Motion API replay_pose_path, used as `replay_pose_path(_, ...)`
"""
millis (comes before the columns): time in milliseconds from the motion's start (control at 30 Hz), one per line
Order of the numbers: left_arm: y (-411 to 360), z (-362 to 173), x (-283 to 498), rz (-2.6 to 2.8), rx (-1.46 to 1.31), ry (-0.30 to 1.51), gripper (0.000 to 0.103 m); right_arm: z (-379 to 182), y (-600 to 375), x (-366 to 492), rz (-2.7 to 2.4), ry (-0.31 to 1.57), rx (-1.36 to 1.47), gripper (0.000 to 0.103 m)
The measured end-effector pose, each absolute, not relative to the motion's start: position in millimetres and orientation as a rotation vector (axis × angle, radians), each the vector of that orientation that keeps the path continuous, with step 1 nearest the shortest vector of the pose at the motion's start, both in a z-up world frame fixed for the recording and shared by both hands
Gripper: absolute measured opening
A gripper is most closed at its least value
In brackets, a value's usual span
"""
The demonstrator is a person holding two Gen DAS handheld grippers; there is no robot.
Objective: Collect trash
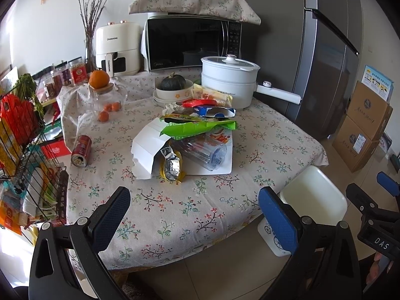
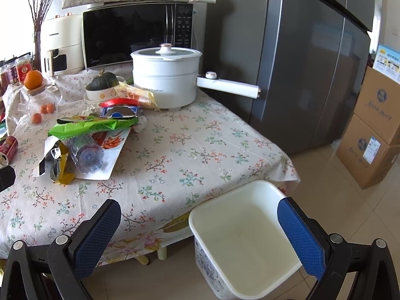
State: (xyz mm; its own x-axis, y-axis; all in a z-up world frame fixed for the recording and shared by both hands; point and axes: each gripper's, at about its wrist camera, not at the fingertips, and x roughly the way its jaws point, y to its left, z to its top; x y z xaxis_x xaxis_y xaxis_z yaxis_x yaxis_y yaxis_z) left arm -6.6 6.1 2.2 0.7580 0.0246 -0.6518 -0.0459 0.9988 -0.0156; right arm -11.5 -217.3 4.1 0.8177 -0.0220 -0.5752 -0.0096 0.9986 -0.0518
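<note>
1. The big desk with the flowery cloth (image 1: 225, 200) filled most of both views. Tall kitchen things stood at its far side: a black microwave oven (image 1: 192, 43) and a round white cooking pot with a lid (image 1: 228, 81).
2. A white square plastic bin (image 2: 240, 245) stood on the floor, just beside the near right corner of the desk. It looked empty, so no trash was in it yet.
3. The trash lay in a heap in the middle of the desk: a torn white paper box (image 1: 147, 145), a crumpled green snack bag (image 1: 200, 126), a squashed clear plastic bottle (image 1: 205, 150) and a ball of shiny silver foil (image 1: 172, 166).
4. A red drink can (image 1: 82, 151) lay on its side, apart from the heap, near the left edge of the desk.
5. The heap sat straight ahead of the left hand-held gripper (image 1: 195, 215) and off to the left of the right hand-held gripper (image 2: 200, 235). So the left one seemed nearer to the trash, and the right one nearer to the bin. The bottle's long side pointed toward the near right.
6. Both hand-held grippers were held low at the near edge of the desk, pointing forward. Both had their fingers spread wide apart and held nothing.
</note>
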Motion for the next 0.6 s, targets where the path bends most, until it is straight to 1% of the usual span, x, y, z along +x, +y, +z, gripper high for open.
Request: replay_pose_path(600,3.1,3.0,-8.5,0.037,-0.036,0.713,0.103,4.5,-218.0,-11.9,-0.008,0.612,-0.052,0.103)
